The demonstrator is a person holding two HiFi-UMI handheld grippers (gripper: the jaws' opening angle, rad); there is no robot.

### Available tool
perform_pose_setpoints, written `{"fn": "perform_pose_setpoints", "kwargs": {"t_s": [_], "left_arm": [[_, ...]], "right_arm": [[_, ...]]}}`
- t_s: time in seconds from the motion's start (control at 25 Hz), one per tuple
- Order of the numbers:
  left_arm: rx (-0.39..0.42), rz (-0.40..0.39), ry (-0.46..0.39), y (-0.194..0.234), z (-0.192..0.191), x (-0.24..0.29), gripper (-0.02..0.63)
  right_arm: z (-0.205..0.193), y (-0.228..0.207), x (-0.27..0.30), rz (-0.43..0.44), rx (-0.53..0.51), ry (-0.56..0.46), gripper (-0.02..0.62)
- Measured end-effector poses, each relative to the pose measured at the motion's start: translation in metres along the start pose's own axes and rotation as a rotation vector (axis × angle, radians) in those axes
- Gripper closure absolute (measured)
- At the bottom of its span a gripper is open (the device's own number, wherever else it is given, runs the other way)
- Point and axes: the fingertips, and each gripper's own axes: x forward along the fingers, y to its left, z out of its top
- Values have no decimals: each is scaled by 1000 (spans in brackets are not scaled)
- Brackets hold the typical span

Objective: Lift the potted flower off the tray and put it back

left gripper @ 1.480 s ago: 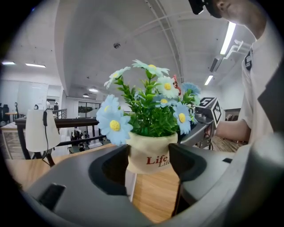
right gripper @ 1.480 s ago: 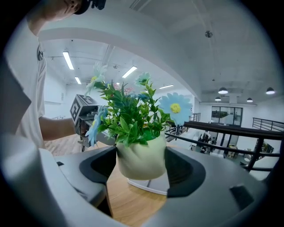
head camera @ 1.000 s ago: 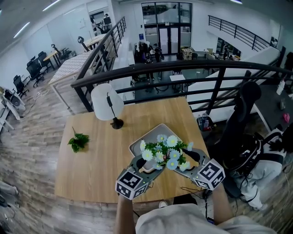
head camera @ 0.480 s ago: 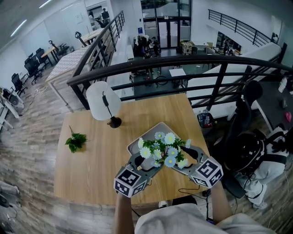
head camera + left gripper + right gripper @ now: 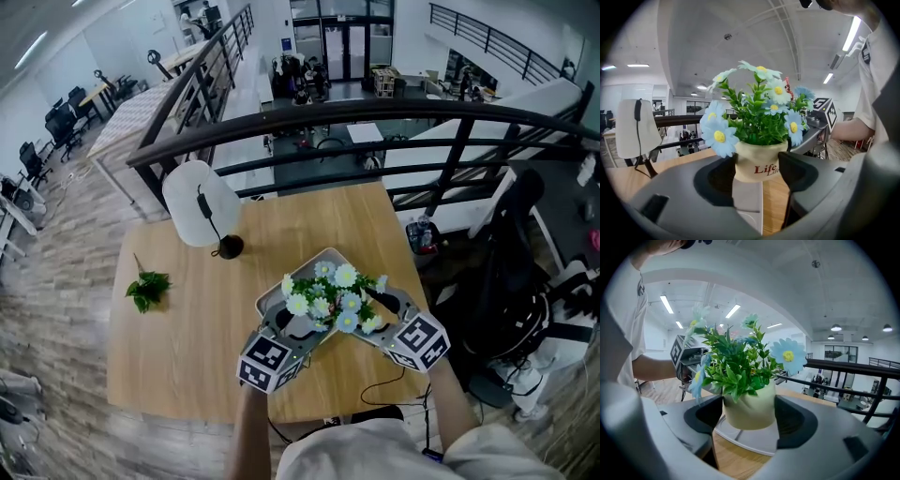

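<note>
Holding the cream pot of blue and white flowers from two sides, you have your left gripper and your right gripper both squeezed tight on it. The pot sits right between each pair of jaws, low over the flat grey tray. You cannot tell if it touches. Both grippers tip down a little over the wooden table, with your arms reaching forward.

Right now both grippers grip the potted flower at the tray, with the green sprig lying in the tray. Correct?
No: the head view shows the green sprig lying on the table, well left of the tray. The rest stands.
</note>
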Motion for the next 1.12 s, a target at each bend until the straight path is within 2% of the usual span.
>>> {"fn": "perform_pose_setpoints", "kwargs": {"t_s": [0.32, 0.72, 0.92, 1.12], "left_arm": [[-44, 17, 45, 32, -20, 26, 293], [-116, 18, 72, 71, -48, 52, 295], [-128, 12, 112, 82, -70, 73, 295], [-174, 16, 140, 94, -95, 93, 295]], "right_arm": [[-16, -27, 35, 30, -1, 46, 230], [-38, -51, 82, 59, 58, 49, 227], [-60, -66, 98, 59, 68, 73, 225], [-84, -78, 119, 62, 76, 113, 222]]}}
